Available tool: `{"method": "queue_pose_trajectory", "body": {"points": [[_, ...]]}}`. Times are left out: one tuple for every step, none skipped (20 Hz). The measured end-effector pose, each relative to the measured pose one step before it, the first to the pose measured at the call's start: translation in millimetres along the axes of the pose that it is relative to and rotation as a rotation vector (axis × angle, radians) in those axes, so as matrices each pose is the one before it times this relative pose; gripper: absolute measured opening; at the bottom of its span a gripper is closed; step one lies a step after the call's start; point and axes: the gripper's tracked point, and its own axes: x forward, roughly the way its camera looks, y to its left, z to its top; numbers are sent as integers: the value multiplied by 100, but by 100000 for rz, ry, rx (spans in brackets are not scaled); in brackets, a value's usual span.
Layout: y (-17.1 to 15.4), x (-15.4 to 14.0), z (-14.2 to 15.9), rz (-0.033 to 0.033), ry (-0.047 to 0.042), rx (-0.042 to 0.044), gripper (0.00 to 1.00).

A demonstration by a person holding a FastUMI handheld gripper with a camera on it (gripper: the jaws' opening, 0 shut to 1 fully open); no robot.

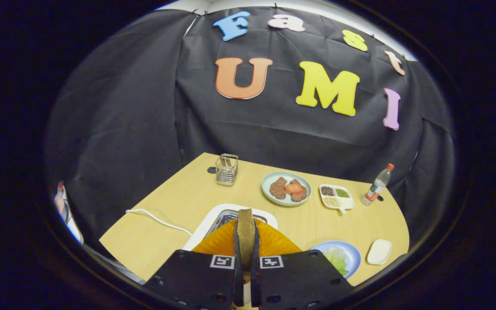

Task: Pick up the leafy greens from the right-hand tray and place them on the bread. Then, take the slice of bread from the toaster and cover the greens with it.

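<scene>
Second stage under way: the gripper (246,254) has its jaws closed narrowly on the slice of bread (246,232), held upright on edge just above the toaster (230,217). The crust looks brown and coarse. Leafy greens (337,259) apparently lie on the blue plate (353,254) (bread beneath not discernible); covering remains.

Gripper (246,275) fingers closed together, both pressed on an upright bread slice (246,230).

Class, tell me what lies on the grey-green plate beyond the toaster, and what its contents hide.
The plate holds two brown meat pieces with a red tomato slice on top. The plate surface under them is covered. The gripper grips a bread slice.
</scene>
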Motion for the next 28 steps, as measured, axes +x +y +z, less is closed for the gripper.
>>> {"method": "queue_pose_trajectory", "body": {"points": [[-130,-762,636,-86,-1530,65,6],[10,-694,634,399,-1435,211,6],[-13,-683,711,269,-1370,948,6],[-85,-697,668,272,-1535,604,6],[-192,-939,923,-54,-1705,224,6],[-191,-876,750,-62,-1778,21,6],[-114,-725,758,35,-1789,56,6],[-96,-947,905,389,-2075,-50,6],[-284,-887,758,-391,-1622,-104,6],[-426,-823,658,-264,-1630,-78,6],[-281,-767,707,-14,-1805,-23,6],[-472,-697,585,-268,-1618,-69,6],[-610,-622,488,-579,-1482,-97,6],[-642,-470,173,-722,-864,107,6],[-645,-332,36,-591,-425,378,6],[-557,-141,-212,-434,30,428,6],[-876,-71,-322,-827,383,563,6],[-807,99,-451,-861,512,680,6],[-881,208,-672,-878,890,826,6],[-788,284,-843,-732,1114,624,6],[-900,332,-975,-891,1276,1149,6],[-973,592,-968,-918,1135,1472,6],[-975,590,-1172,-969,1427,1777,6],[-804,814,-1231,-513,1988,2095,6],[-809,796,-1255,-352,2324,1580,6],[-874,902,-1078,-418,2099,1079,6],[-715,856,-987,-433,1737,495,6],[-661,1006,-950,99,1405,392,6]]}}
